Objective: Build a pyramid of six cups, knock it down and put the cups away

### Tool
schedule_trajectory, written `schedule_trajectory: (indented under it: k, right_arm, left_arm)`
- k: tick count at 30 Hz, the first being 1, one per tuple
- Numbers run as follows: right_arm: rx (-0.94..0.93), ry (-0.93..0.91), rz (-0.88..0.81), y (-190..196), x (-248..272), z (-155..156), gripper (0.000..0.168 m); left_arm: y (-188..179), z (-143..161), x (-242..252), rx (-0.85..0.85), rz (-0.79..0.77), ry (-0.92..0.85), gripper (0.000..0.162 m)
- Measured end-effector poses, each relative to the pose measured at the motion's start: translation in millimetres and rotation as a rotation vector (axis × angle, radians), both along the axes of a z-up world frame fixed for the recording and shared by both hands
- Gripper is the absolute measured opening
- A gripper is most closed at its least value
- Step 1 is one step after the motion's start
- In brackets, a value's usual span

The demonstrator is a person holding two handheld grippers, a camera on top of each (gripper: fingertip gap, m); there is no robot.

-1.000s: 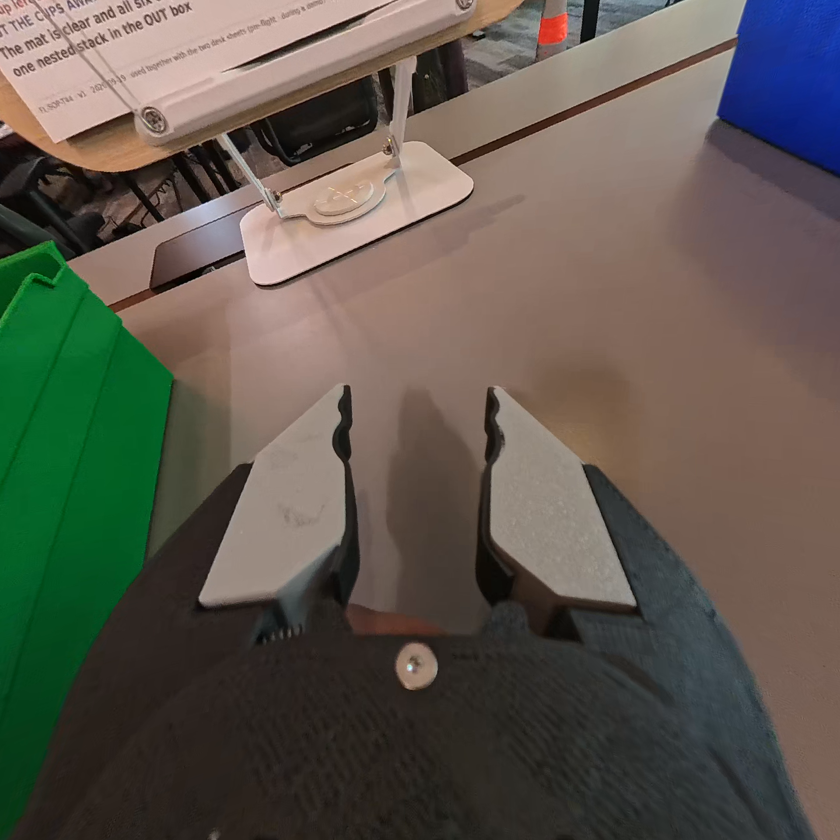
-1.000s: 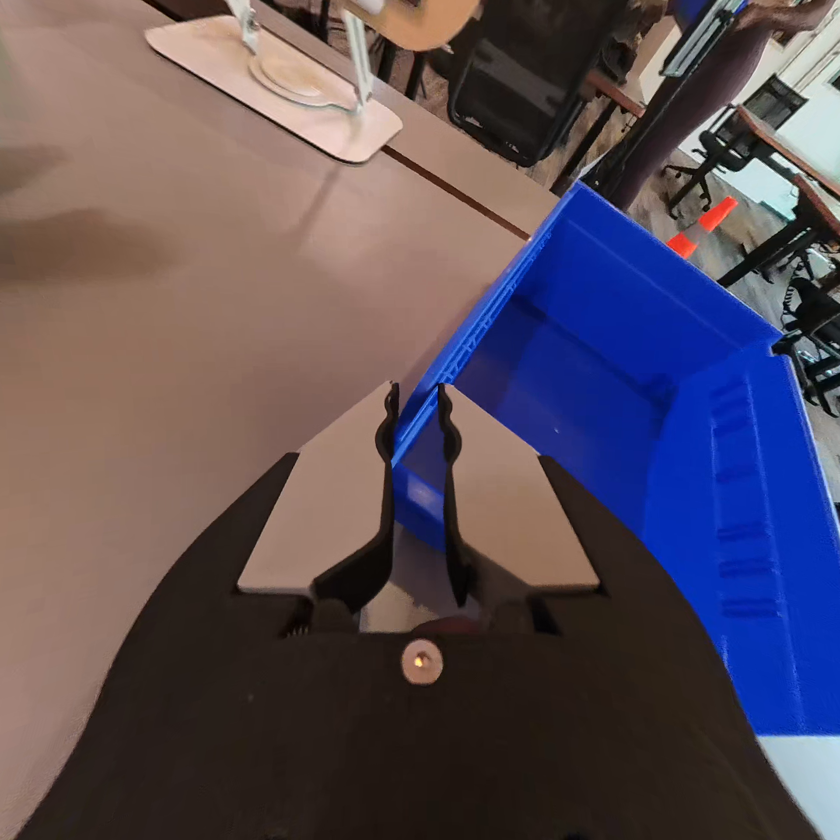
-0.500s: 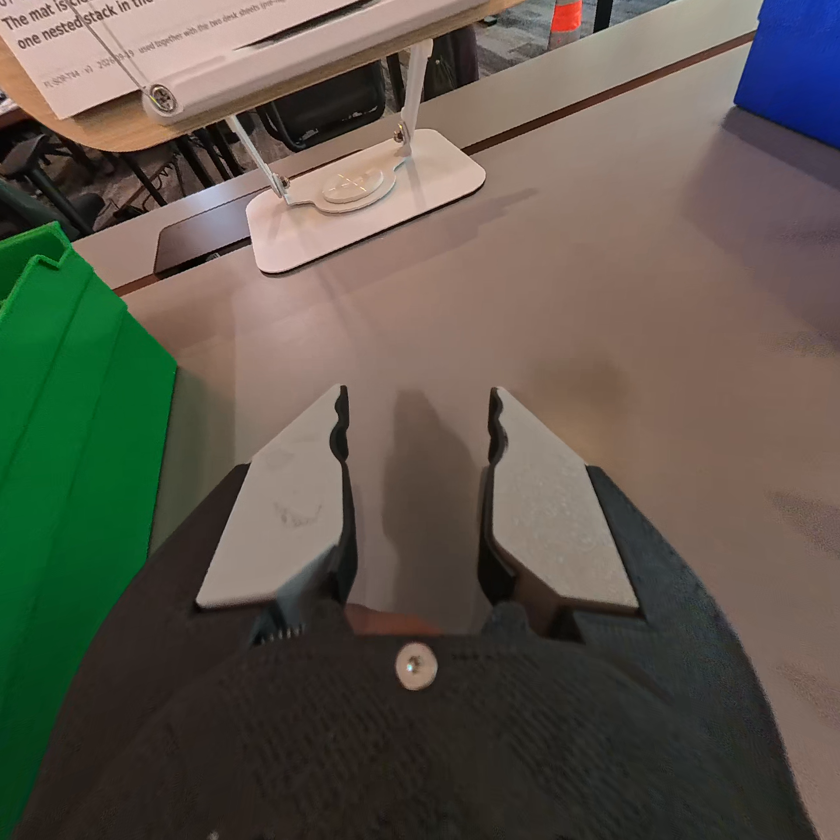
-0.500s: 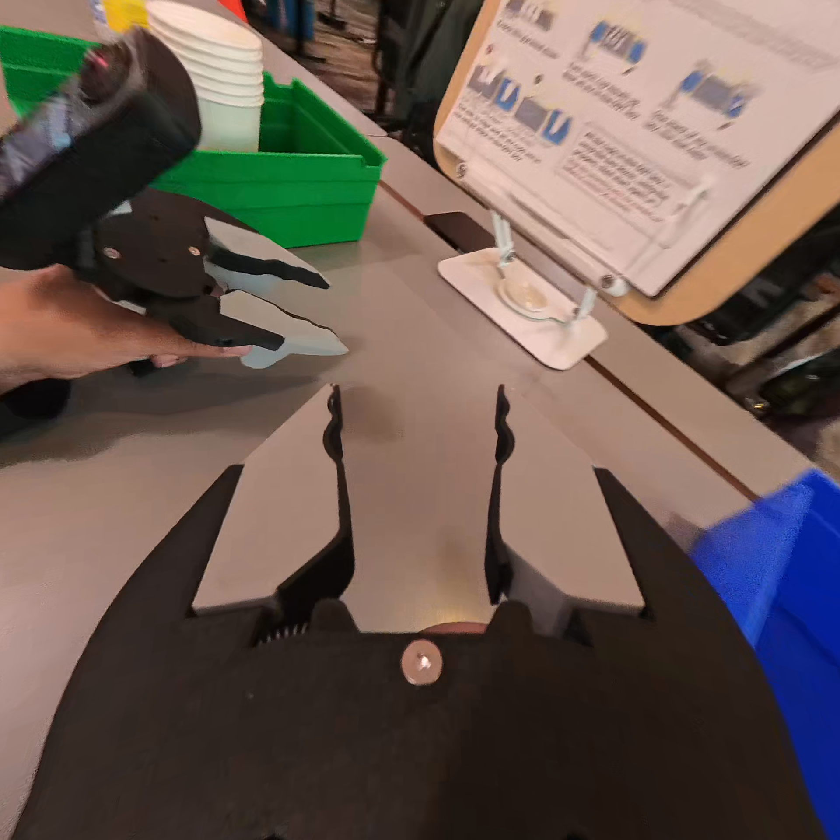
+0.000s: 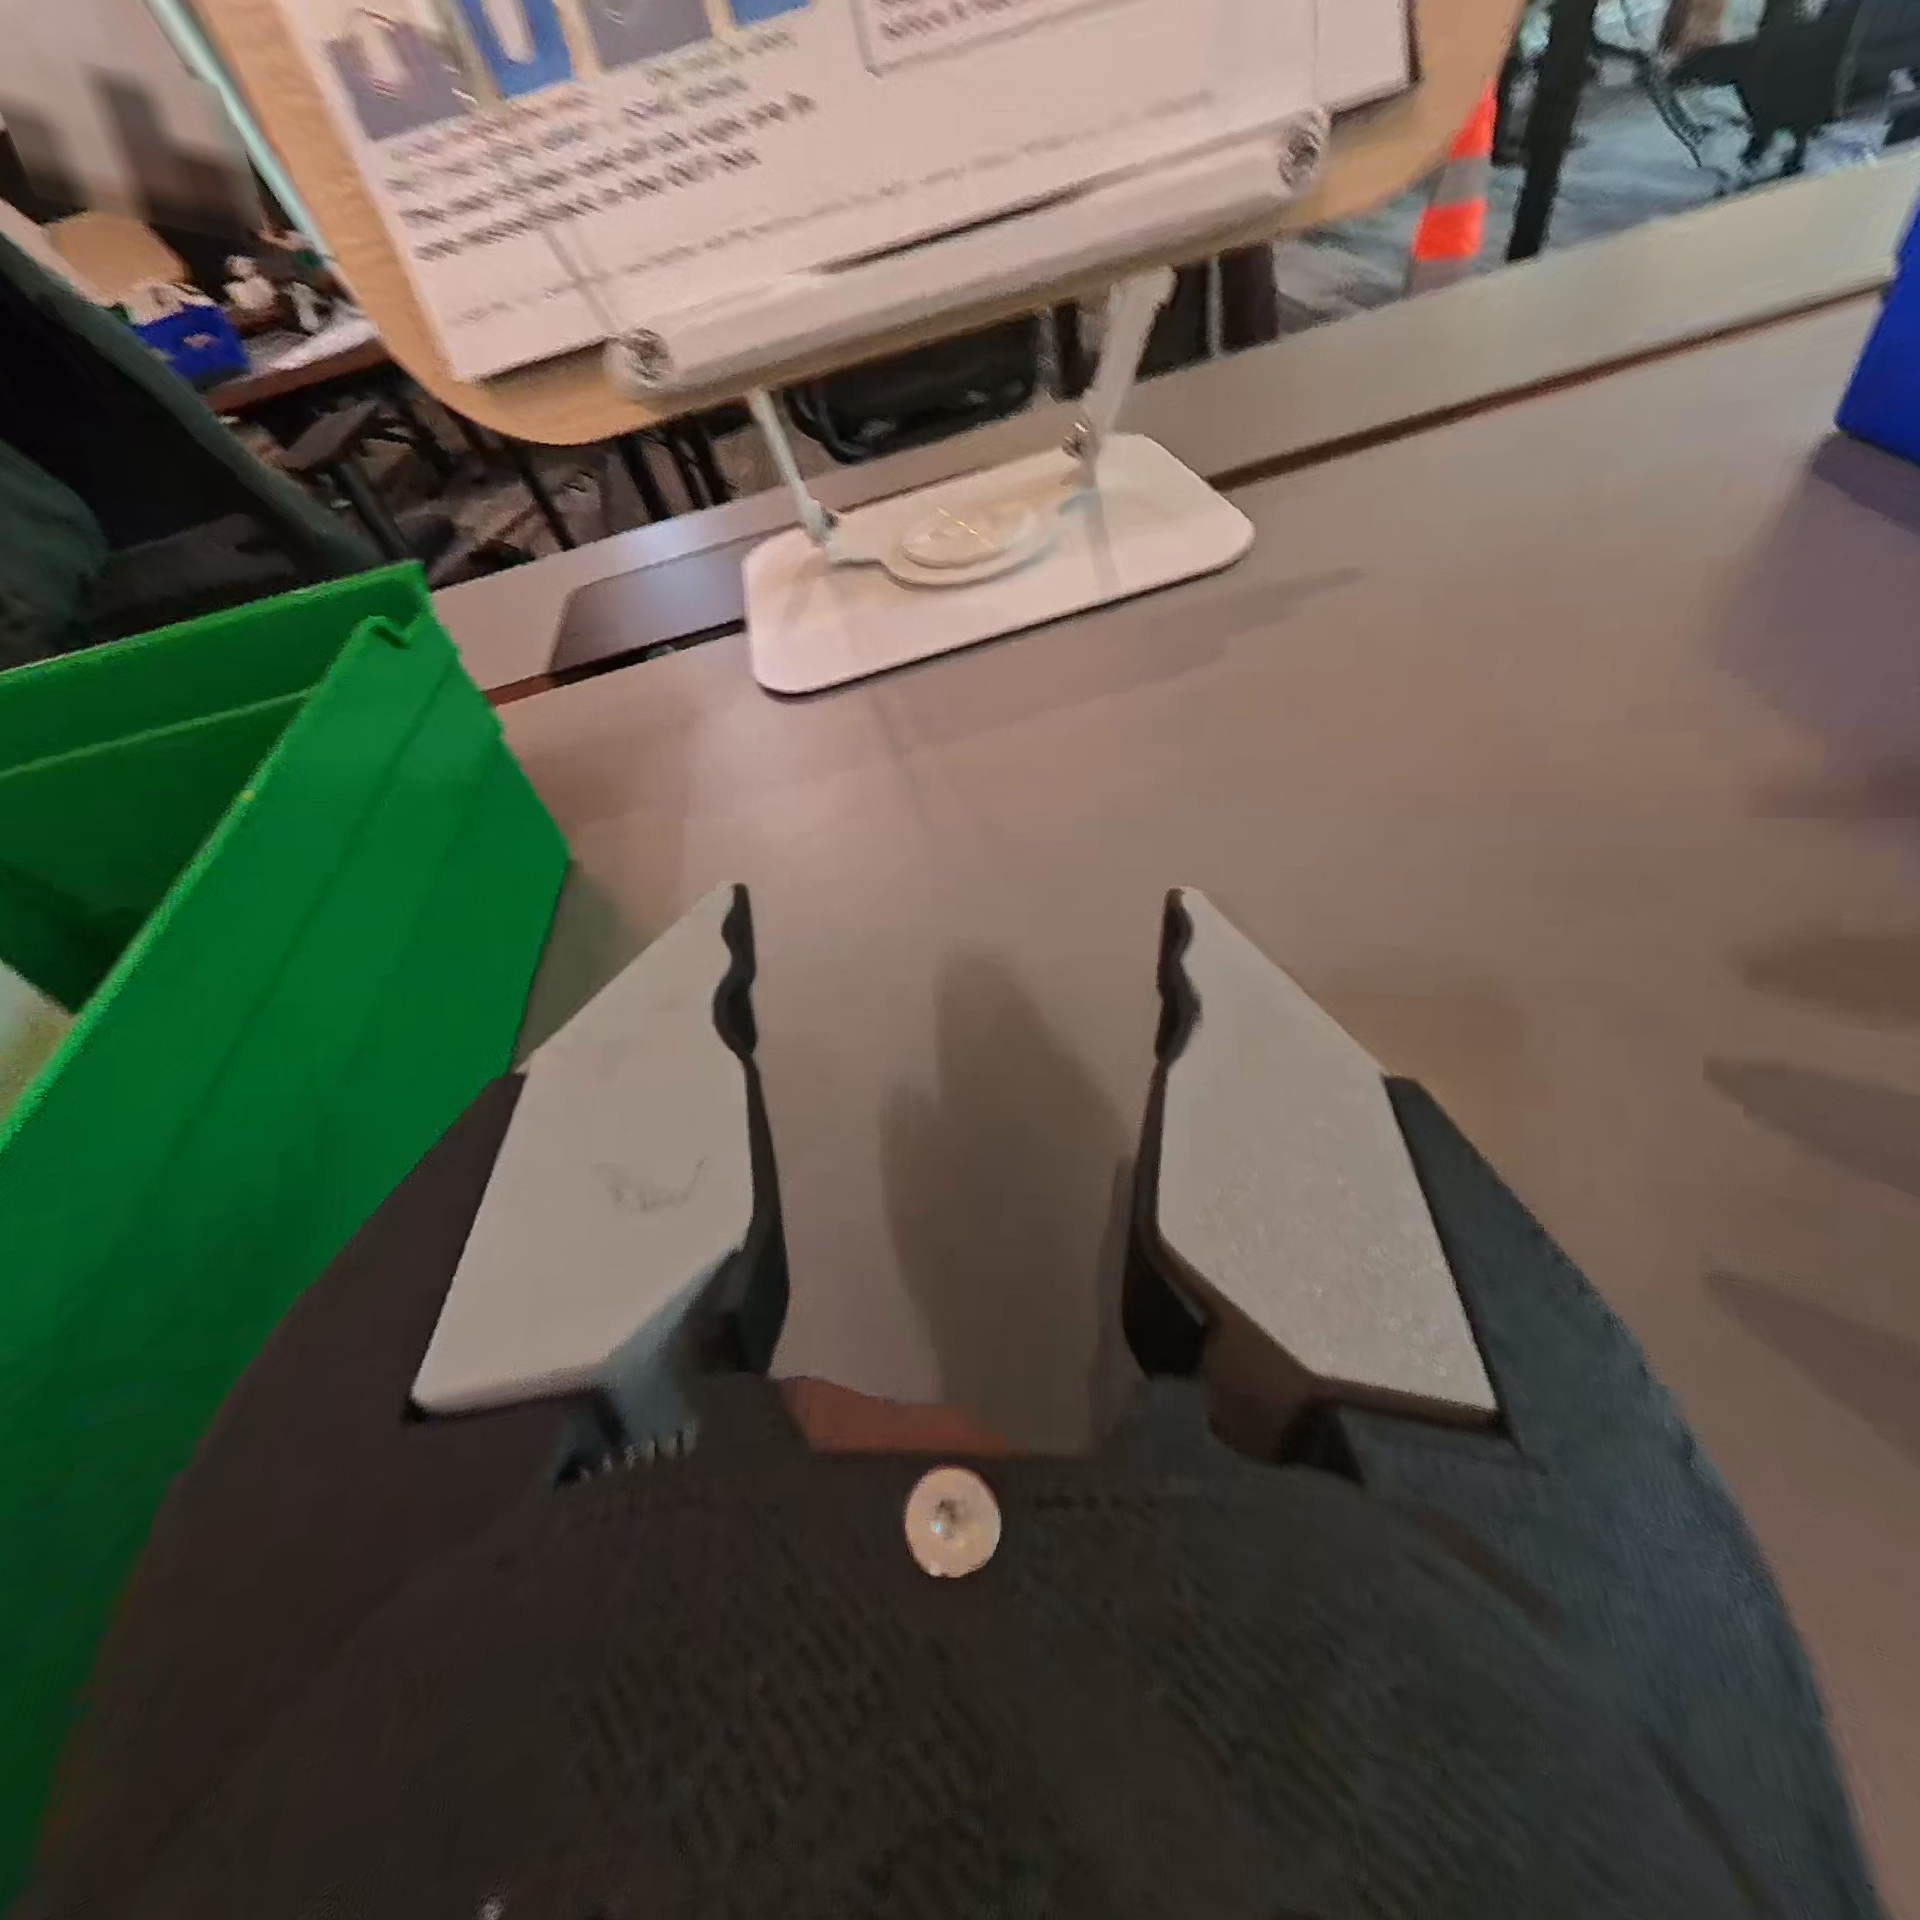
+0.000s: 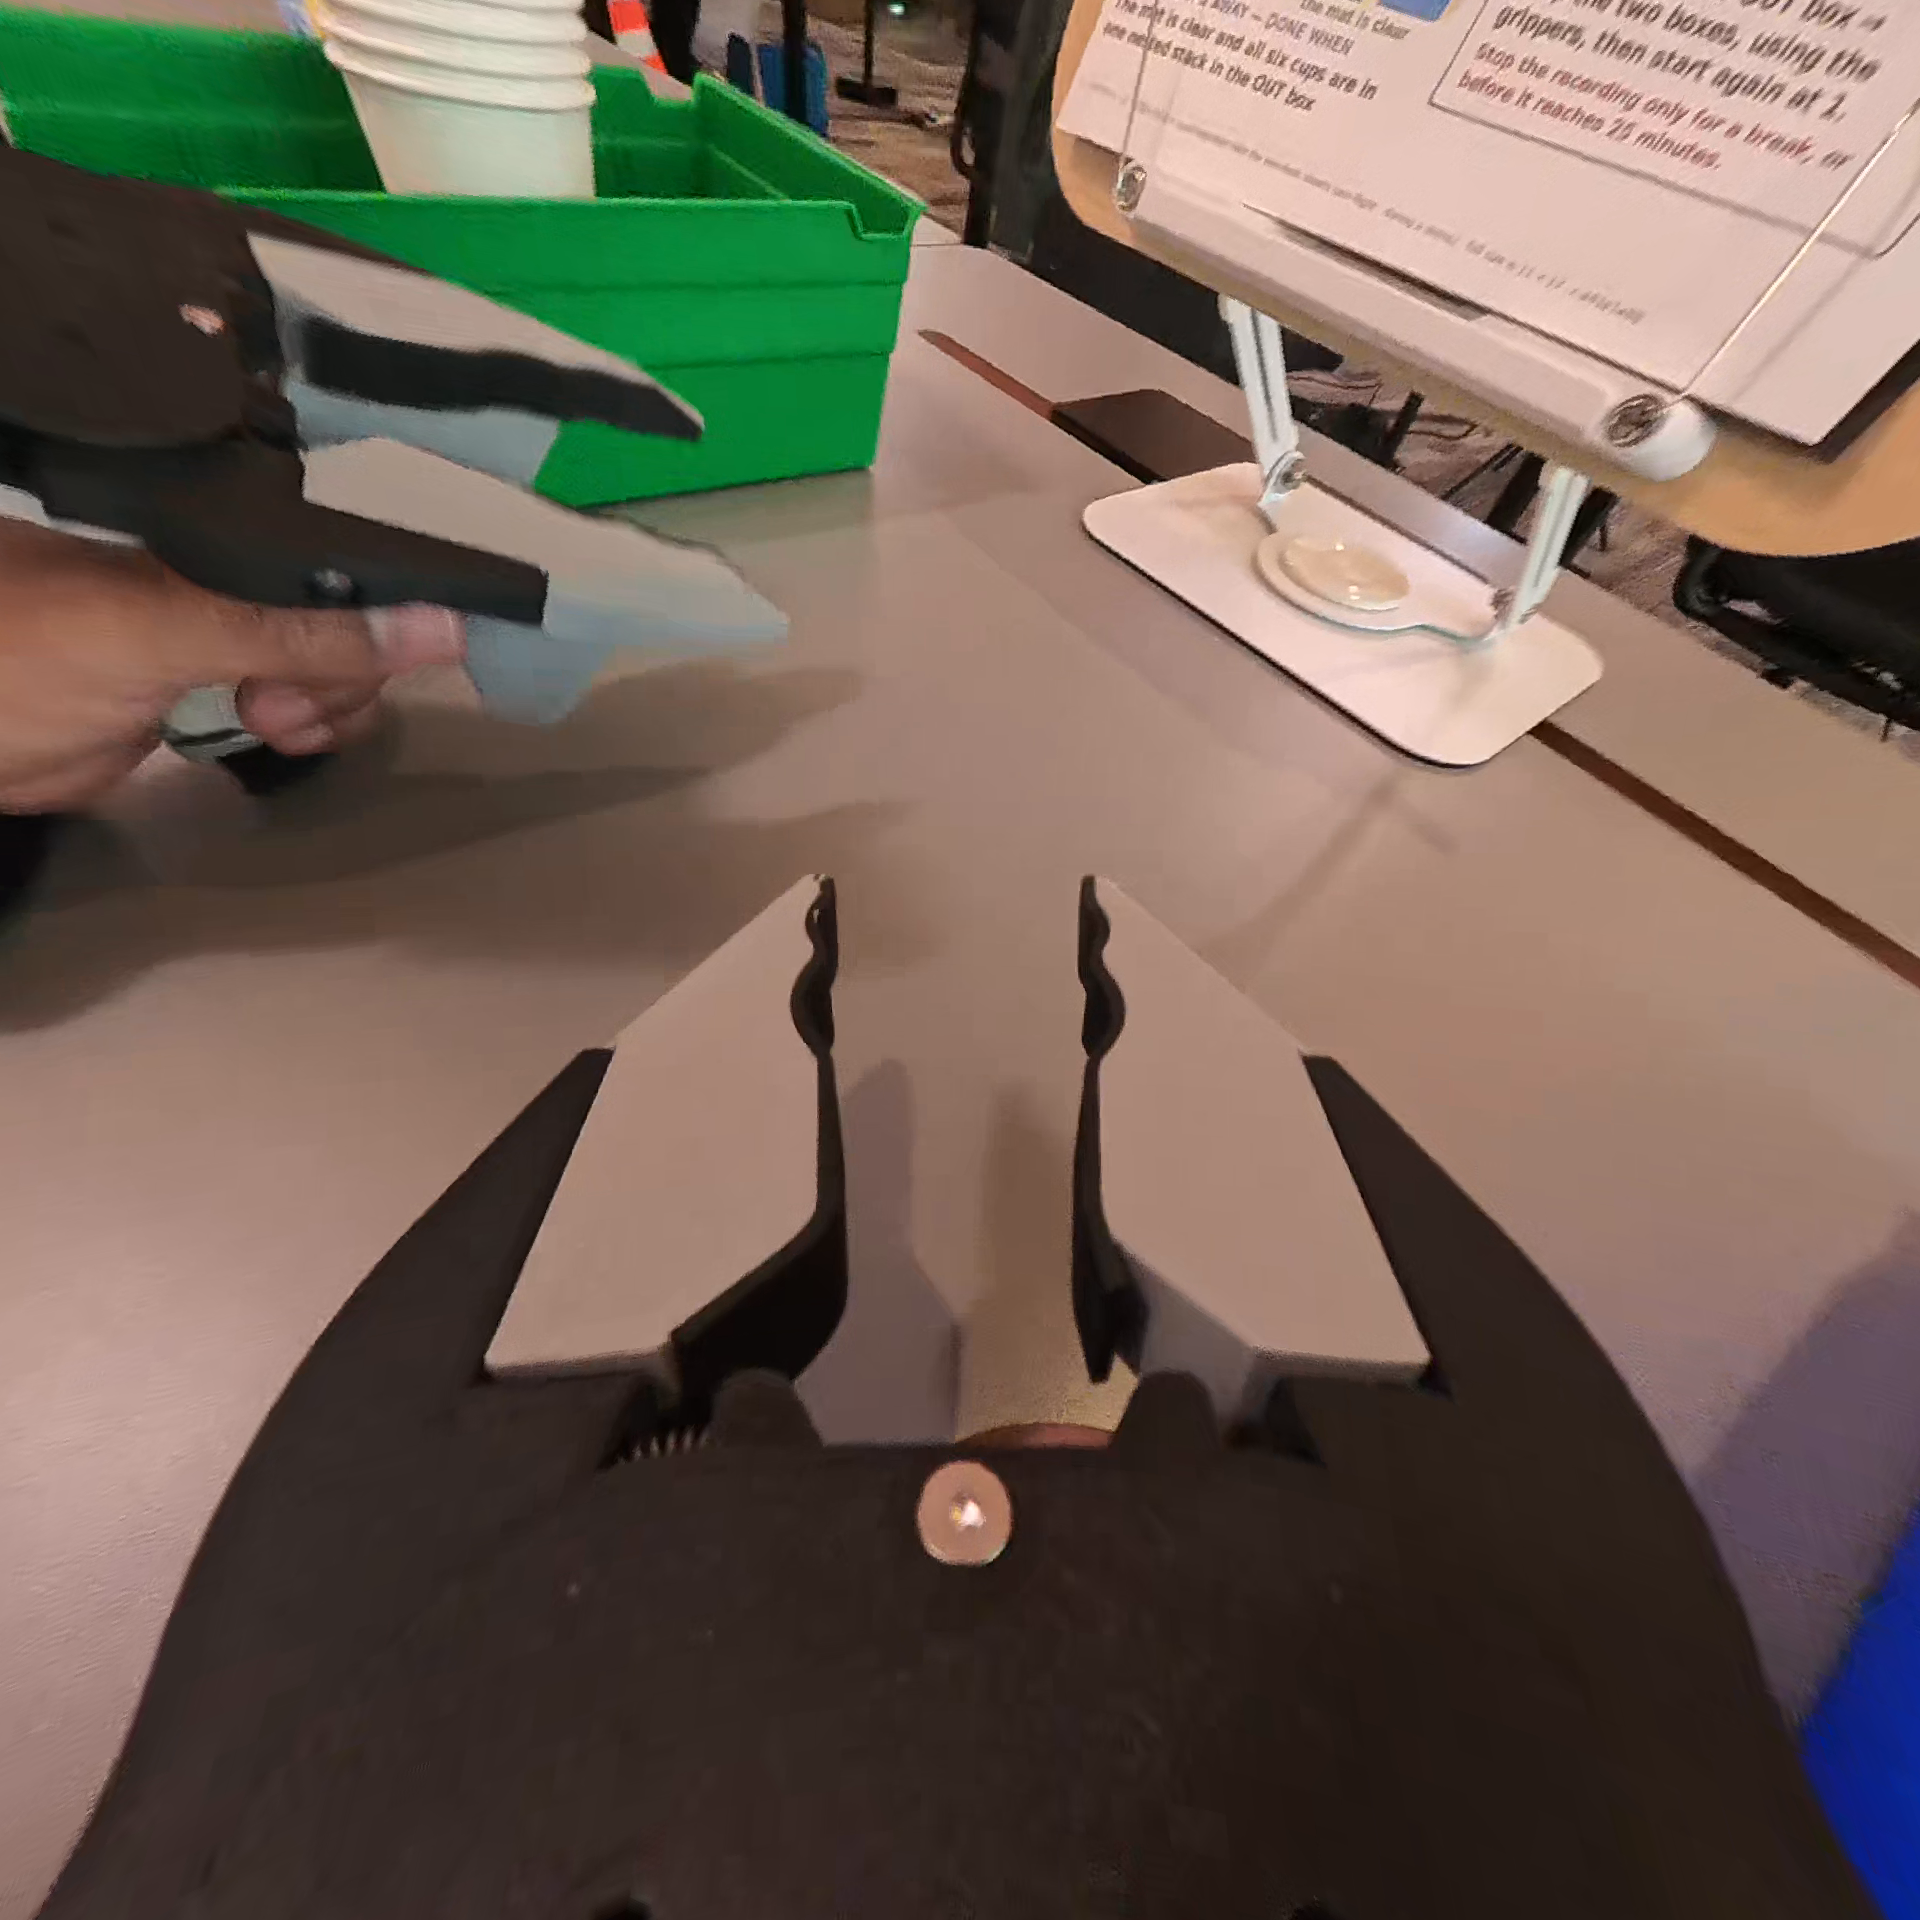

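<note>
A nested stack of white paper cups (image 6: 473,94) stands upright in the green bin (image 6: 727,270) at the far left of the grey table. My left gripper (image 5: 951,904) is open and empty, just right of the green bin (image 5: 239,987). It also shows in the right wrist view (image 6: 717,520), held by a hand, in front of the bin. My right gripper (image 6: 956,899) is open and empty over the bare table, right of the left gripper. No cup shows in the left wrist view.
A document stand with an instruction sheet (image 6: 1455,125) rests on a white base plate (image 6: 1340,613) at the table's far side; it also shows in the left wrist view (image 5: 997,561). A blue bin (image 6: 1870,1704) sits at the right edge. A table seam (image 6: 1714,842) runs behind. The white base plate (image 6: 1340,613) is about equally far from each gripper, around 30 cm. My left wrist view (image 5: 1018,550) looks at it from another angle.
My right gripper swung left, away from the blue bin toward the table's middle, and opened. My left gripper tilted up and shifted slightly, staying open beside the green bin.
</note>
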State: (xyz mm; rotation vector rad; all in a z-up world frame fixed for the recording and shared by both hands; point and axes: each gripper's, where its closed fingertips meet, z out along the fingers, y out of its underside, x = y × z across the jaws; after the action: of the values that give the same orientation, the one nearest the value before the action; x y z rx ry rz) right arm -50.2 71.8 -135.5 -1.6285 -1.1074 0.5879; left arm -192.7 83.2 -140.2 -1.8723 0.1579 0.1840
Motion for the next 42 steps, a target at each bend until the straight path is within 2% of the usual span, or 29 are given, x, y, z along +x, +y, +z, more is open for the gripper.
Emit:
schedule_trajectory:
  k: [2, 5, 10, 17, 20, 26, 32, 42]
  right_arm:
    - [0.031, -0.036, -0.008, 0, 0, -7, 0.040]
    - [0.096, -0.085, -0.035, 0, 0, -13, 0.040]
    - [0.189, -0.094, -0.065, 1, 3, -6, 0.039]
    - [0.123, -0.057, -0.054, 3, 3, -10, 0.038]
    - [0.156, -0.060, -0.058, 3, 3, -8, 0.037]
    - [0.213, -0.099, -0.045, -3, 0, -10, 0.047]
    - [0.266, -0.150, -0.068, 0, 1, -13, 0.048]
    - [0.187, -0.078, -0.059, 2, 5, -9, 0.049]
  left_arm:
    - [-2, 7, -8, 0.048, 0.042, -0.026, 0.082]
    - [-6, 11, -10, 0.075, 0.047, -0.061, 0.082]
    - [-14, 16, -3, 0.109, 0.021, -0.066, 0.082]
    - [-12, 14, 5, 0.098, -0.001, 0.010, 0.081]
    - [-12, 15, 8, 0.099, -0.012, 0.023, 0.080]
    - [-14, 15, 19, 0.089, -0.055, 0.007, 0.079]
    - [-20, 16, 31, 0.093, -0.109, -0.059, 0.080]
    - [-18, 15, 23, 0.098, -0.075, -0.038, 0.080]
